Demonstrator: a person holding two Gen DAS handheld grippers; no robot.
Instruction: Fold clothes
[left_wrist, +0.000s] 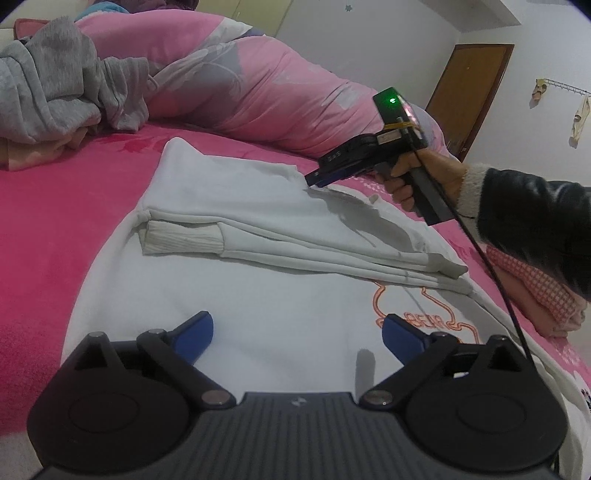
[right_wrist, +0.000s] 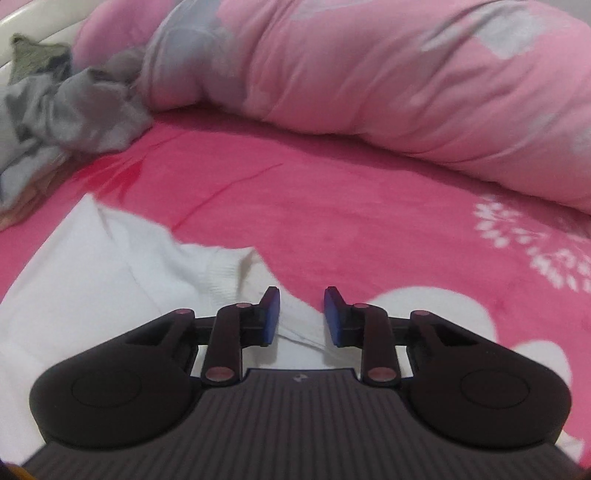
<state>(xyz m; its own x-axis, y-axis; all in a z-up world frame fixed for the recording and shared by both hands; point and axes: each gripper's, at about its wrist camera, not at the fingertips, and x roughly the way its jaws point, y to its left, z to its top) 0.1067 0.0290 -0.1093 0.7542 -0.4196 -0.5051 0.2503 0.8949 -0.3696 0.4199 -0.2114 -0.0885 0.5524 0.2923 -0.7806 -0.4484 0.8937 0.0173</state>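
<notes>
- Plainly, the white sweatshirt (left_wrist: 229, 280) lay spread on the pink bedcover (left_wrist: 55, 240), sleeves folded across its middle in flat layered bands, one ribbed cuff (left_wrist: 184, 238) at about nine o'clock of the fold.
- The left gripper (left_wrist: 297, 334) hovered over the garment's lower body, its blue pads (left_wrist: 195, 336) wide apart with nothing between them; an orange outlined print (left_wrist: 424, 314) sat at three o'clock of it.
- The right gripper (left_wrist: 316, 179), gripped by a hand (left_wrist: 424, 177) in a dark glossy sleeve, reached the sweatshirt's far edge at one o'clock.
- From the right wrist view, the right gripper's (right_wrist: 301, 315) jaws stood narrowed, a gap remaining; a soft white fabric edge ran between the pads, which seemed not to press it, though blur made this uncertain.
- The sweatshirt looked thick and fleecy with stitched seams.
- A puffy pink quilt (left_wrist: 258, 81) lay at twelve o'clock, crumpled grey clothing (left_wrist: 55, 92) at ten o'clock, and pink checked cloth (left_wrist: 535, 291) at three o'clock.
</notes>
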